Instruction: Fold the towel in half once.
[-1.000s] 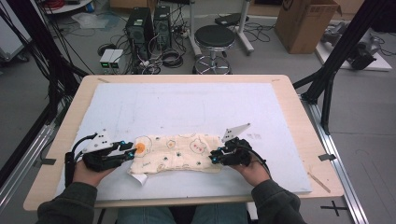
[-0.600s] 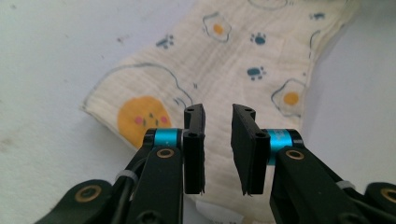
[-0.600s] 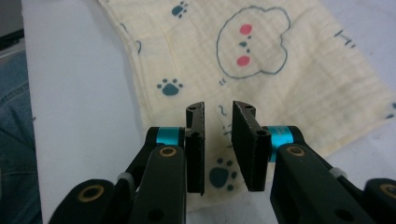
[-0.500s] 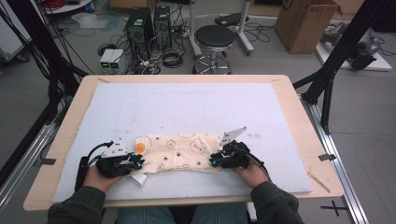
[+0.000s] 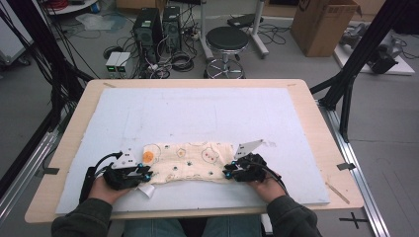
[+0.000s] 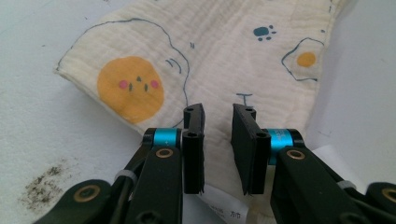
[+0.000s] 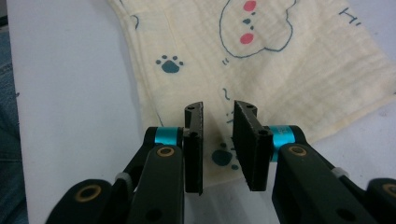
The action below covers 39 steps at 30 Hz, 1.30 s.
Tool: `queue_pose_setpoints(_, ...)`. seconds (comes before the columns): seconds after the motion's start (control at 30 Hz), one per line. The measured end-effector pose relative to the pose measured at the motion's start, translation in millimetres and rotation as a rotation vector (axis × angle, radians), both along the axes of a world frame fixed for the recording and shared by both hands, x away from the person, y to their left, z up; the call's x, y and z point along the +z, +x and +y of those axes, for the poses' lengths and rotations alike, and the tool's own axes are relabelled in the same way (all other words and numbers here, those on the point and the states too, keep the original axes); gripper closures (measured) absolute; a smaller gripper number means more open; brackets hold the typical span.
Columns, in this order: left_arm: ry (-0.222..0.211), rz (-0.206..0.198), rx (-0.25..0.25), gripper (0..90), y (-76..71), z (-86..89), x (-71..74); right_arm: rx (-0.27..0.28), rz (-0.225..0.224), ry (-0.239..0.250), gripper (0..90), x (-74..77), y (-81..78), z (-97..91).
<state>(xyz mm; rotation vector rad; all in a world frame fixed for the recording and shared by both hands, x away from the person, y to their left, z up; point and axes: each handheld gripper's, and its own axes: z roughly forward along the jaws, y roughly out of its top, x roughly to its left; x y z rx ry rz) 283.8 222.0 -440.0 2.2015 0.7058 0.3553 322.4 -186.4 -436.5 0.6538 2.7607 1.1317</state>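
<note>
We see a wooden table (image 5: 316,128) covered with a pale blue mat (image 5: 197,113). On the grey floor (image 5: 385,123) behind it stand a black round stool (image 5: 226,38), two computer towers (image 5: 157,24) with many cables, and at upper right a cardboard box (image 5: 323,22).

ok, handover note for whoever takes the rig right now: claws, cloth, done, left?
Left claw: jaws have just been closing, a narrow gap is left between them, over the near left corner of the cloth. No fold of cloth visibly pinched.
Right claw: jaws narrowly apart over the near right corner, nothing visibly pinched.
Cloth: cream printed cloth, lying in a long band across the near part of the white mat, its label sticking out at the near left.
Done: both claws placed at the ends.
Left: probably grip both corners, then fold or spread.
</note>
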Motion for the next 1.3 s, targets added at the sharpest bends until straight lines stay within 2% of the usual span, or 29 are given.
queue_pose_setpoints(0.33, -0.007, 0.000, 0.001, 73.7, -0.6, 1.6, -0.8, -0.012, 0.008, 0.034, 73.6, -3.0, -0.9, -3.2)
queue_pose_setpoints(0.7, -0.014, 0.001, 0.005, 72.6, -0.9, 1.4, -0.2, -0.017, 0.011, 0.045, 71.8, -3.6, -1.2, -3.9)
queue_pose_setpoints(0.87, -0.041, -0.011, 0.019, 70.0, -0.2, 3.8, 5.3, -0.010, 0.039, 0.058, 67.5, -2.4, 1.7, -3.8)
queue_pose_setpoints(1.13, -0.073, -0.031, 0.025, 69.8, 7.7, 1.1, 16.2, -0.010, 0.024, 0.089, 66.8, 13.5, 9.6, 3.5)
queue_pose_setpoints(1.3, -0.087, -0.047, 0.027, 69.9, 20.5, -8.3, 24.3, -0.005, -0.030, 0.087, 67.4, 32.3, 23.5, 17.9)
